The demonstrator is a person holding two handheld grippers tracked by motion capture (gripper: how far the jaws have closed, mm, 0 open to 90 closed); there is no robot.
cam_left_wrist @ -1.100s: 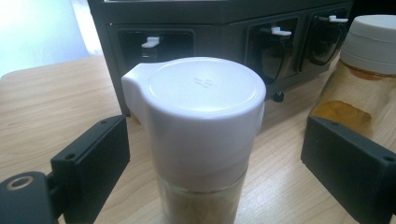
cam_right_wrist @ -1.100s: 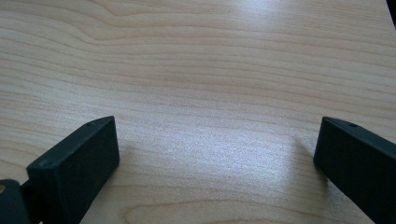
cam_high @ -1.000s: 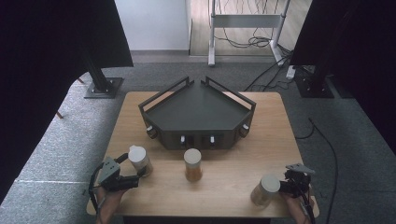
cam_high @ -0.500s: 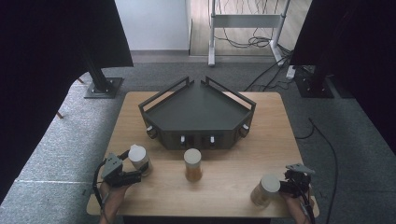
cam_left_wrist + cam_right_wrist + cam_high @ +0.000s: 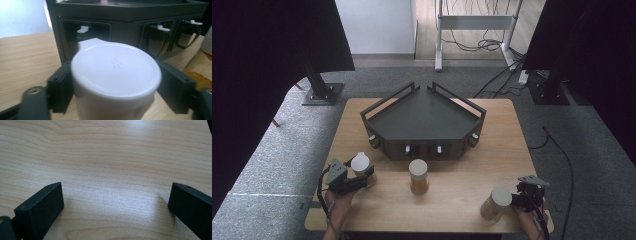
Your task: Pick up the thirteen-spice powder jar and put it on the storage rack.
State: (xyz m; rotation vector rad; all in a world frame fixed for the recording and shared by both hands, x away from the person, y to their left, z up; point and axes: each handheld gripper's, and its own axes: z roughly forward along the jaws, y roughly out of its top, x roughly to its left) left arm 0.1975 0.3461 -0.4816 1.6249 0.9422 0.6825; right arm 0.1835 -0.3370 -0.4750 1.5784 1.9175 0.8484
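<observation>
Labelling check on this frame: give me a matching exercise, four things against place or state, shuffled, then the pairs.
Things:
1. left gripper
2. right gripper
3. middle jar
4. dark corner tray

Place or state:
A. fingers wide apart over bare wood
B. at the table's far middle, switches along its front
C. stands alone in front of the tray, white lid, amber contents
D. fingers closed on a white-lidded jar

Pairs: 1-D, 2-A, 3-C, 4-B

No readable text, label, brand or number appears on anything here.
</observation>
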